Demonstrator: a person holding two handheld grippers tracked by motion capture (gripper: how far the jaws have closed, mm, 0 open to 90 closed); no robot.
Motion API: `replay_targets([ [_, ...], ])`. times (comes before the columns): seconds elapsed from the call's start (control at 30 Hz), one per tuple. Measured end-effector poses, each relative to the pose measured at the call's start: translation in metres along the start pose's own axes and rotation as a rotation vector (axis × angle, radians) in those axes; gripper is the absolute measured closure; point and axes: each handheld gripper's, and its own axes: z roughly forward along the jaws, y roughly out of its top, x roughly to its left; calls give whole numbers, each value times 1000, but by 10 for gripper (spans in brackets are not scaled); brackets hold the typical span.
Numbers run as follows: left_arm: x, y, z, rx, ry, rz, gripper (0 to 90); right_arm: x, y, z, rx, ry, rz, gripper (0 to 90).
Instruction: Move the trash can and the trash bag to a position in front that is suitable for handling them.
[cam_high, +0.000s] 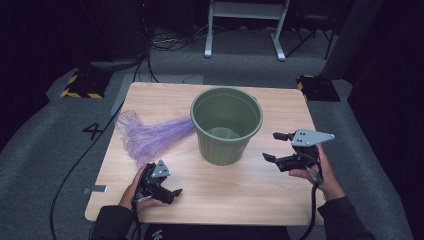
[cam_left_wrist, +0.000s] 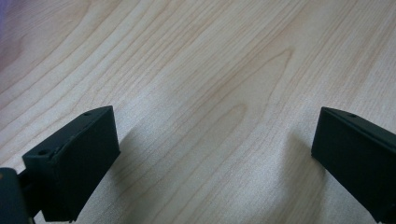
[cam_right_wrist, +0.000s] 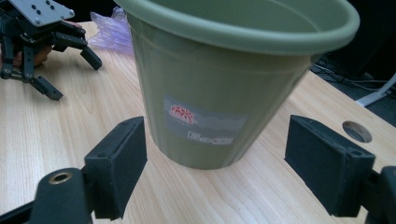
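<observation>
Right tool (cam_high: 274, 146) beside bucket (cam_high: 227, 125), apart.

The left gripper (cam_left_wrist: 215, 158) hangs over bare wood table (cam_left_wrist: 210, 70); its 2 black jaws stand wide apart; nothing lies between them.

Number 4 on floor (cam_high: 93, 131), unreadable label on bucket (cam_right_wrist: 205, 123)

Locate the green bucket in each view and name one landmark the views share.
High view: green bucket stands mid-table, between both tongs.
Left gripper view: not in it; bare wooden table between open jaws.
Right gripper view: bucket fills the centre, label facing the camera.
Shared landmark: the purple plastic bag beside the bucket.
</observation>
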Motion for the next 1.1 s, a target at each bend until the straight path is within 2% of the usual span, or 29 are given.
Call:
replay_targets([
  [0.4,0,0,0,0,1,1,3,0,19,1,-29,6,-13,209],
  [0.8,0,0,0,0,1,1,3,3,38,-5,-49,-3,-47,212],
  [1.1,0,0,0,0,1,1,3,14,59,4,-42,12,-107,217],
])
